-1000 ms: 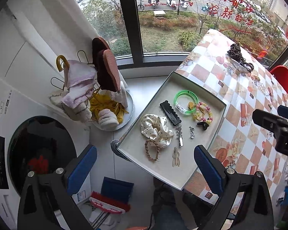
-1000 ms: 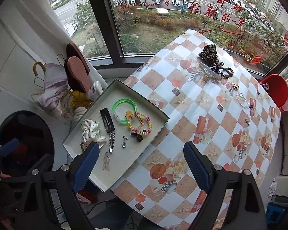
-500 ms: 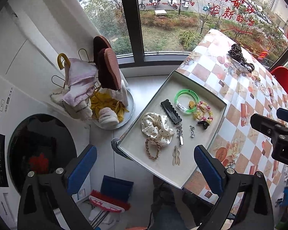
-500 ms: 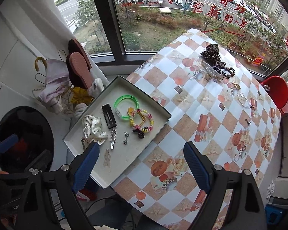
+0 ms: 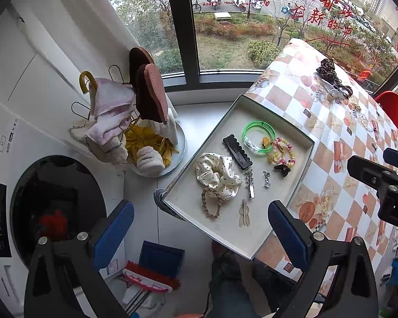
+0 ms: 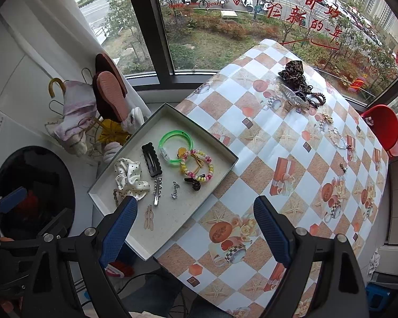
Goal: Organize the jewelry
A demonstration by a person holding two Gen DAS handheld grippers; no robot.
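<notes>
A shallow grey tray [image 5: 280, 122] [image 6: 202, 131] lies on the left edge of the checked tablecloth [image 6: 286, 143] and overhangs it. In it are a green bangle [image 5: 258, 137], a black hair clip [image 5: 237, 151], a polka-dot scrunchie [image 5: 217, 175], a beaded bracelet [image 6: 197, 165], a braided hair tie [image 5: 211, 202] and small metal clips [image 5: 249, 180]. At the table's far side lie a leopard scrunchie [image 6: 291, 73], hair ties and a pale bracelet [image 6: 337, 137]. My left gripper [image 5: 199, 235] hangs open high over the tray's near end. High over the tray's right edge, my right gripper [image 6: 195, 232] stands open and holds nothing.
Left of the table are a washing machine door [image 5: 53, 206] and a wire rack with slippers [image 5: 148, 95] and a towel. A brush [image 5: 148, 281] lies on the floor. A red chair [image 6: 384, 124] stands at the table's right. A window runs behind.
</notes>
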